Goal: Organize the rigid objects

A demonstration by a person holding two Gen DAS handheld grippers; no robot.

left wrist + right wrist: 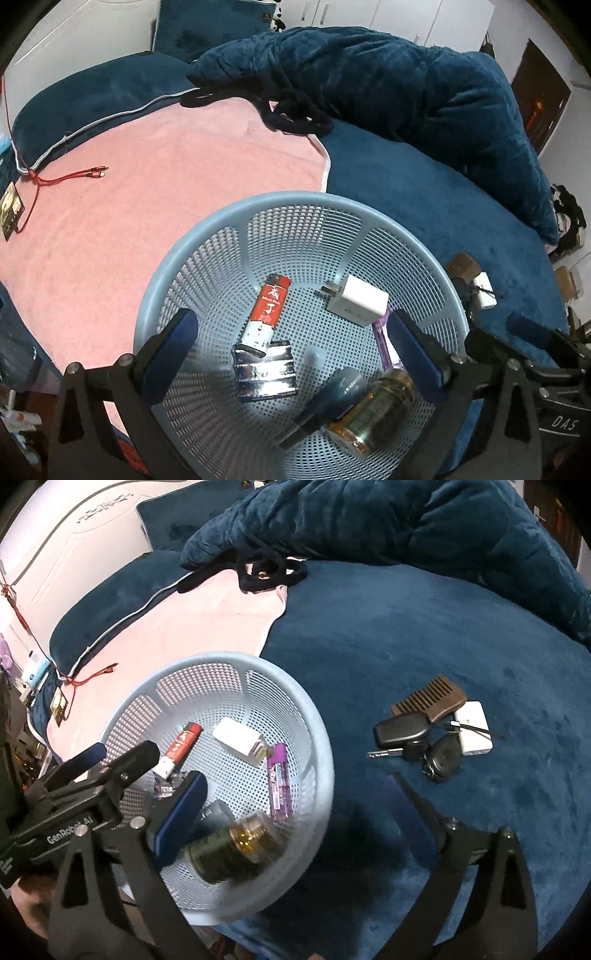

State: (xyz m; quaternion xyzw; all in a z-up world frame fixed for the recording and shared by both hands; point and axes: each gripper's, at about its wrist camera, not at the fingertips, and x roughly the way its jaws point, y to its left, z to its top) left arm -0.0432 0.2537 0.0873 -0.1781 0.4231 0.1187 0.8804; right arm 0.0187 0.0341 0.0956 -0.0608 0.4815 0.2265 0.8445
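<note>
Blue-padded fingers of the left gripper are seen spread wide above the pale blue mesh basket, with nothing pressed between them; the jaws are judged to stand this way because the load has been let go into the basket. Directly below, an amber glass jar lies on its side, blurred in both views, so it may be rolling or only just settling; a dark blue-capped item rests against it, too smeared to be named. Further in are gathered a red and white lighter, a crumpled silver foil pack partly under the lighter, a white wall charger with its prongs turned toward the lighter, and a purple tube near the basket's wall. The right gripper is likewise wide open and empty, one finger over the basket and the other over the bedding beside it. Well apart from the basket, on the dark blue plush bedcover, are left a brown comb, a black car key fob, a round black fob and a small white box, clustered and touching; these appear still to be sorted. A pink towel is spread beside the basket, with a red cable on it.
</note>
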